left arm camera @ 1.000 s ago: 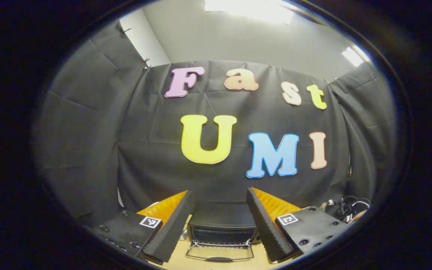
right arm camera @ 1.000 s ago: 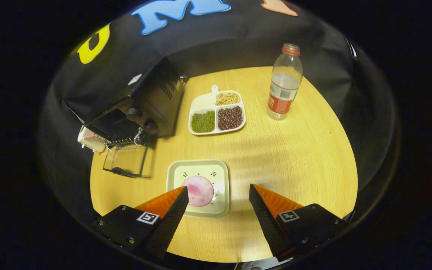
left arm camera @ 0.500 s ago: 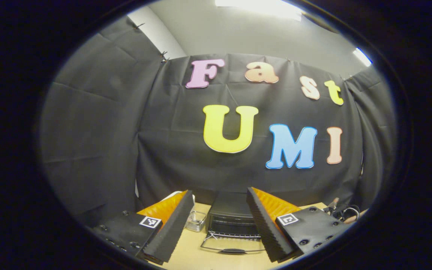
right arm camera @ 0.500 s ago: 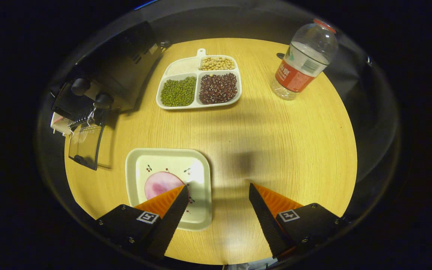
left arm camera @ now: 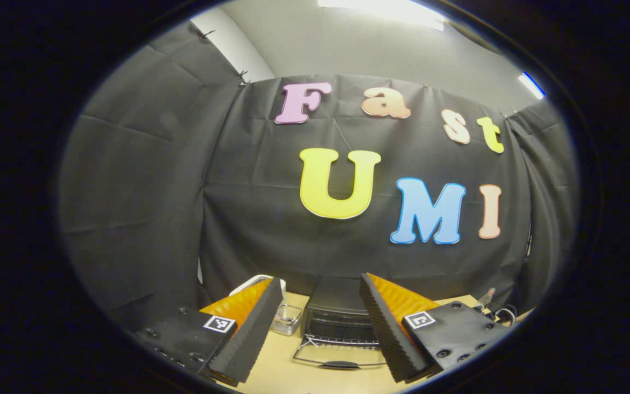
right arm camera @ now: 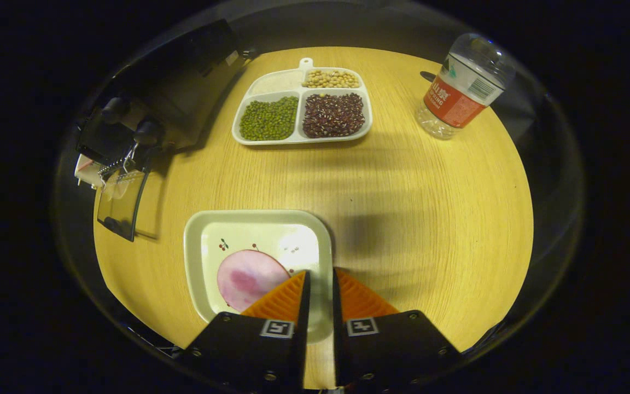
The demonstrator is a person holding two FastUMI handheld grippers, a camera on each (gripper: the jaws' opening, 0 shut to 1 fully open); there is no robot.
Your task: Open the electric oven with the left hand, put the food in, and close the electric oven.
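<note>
Oven (right arm camera: 145, 117) door already down at far left, your right gripper (right arm camera: 318, 306) has its fingers nearly together on the plate's (right arm camera: 200, 273) near rim, pink food (right arm camera: 246, 276) just left of them, while your left gripper (left arm camera: 315, 328) hangs open facing the oven.

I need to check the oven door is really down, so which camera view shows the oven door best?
The left gripper view: it faces the oven head-on, with the door folded down flat between the open left tongs. The right gripper view shows the door small, at the left edge, seen from above.
</note>
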